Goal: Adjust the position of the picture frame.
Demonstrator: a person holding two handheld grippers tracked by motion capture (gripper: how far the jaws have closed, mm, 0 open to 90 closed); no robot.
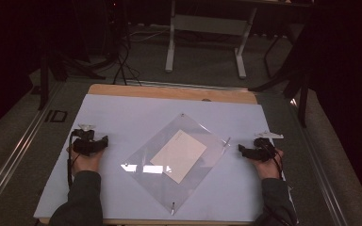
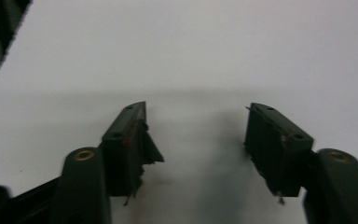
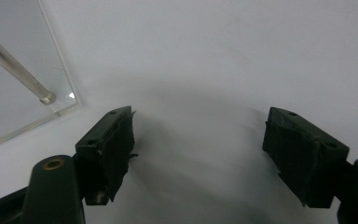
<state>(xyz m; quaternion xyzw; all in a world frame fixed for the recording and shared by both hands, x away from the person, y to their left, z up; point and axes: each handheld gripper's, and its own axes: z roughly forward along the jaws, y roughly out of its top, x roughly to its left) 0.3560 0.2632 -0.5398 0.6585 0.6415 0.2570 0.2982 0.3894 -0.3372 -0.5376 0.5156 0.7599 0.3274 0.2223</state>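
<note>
- both grippers, left gripper (image 1: 104, 140) and right gripper (image 1: 241, 149), are resting released, gripping nothing.
- probably awaiting the start; next is reaching toward the clear sheet (image 1: 141, 157).

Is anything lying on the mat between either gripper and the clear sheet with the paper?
Nothing visible: bare mat separates the left gripper and the right gripper from the clear sheet holding the paper.
</note>
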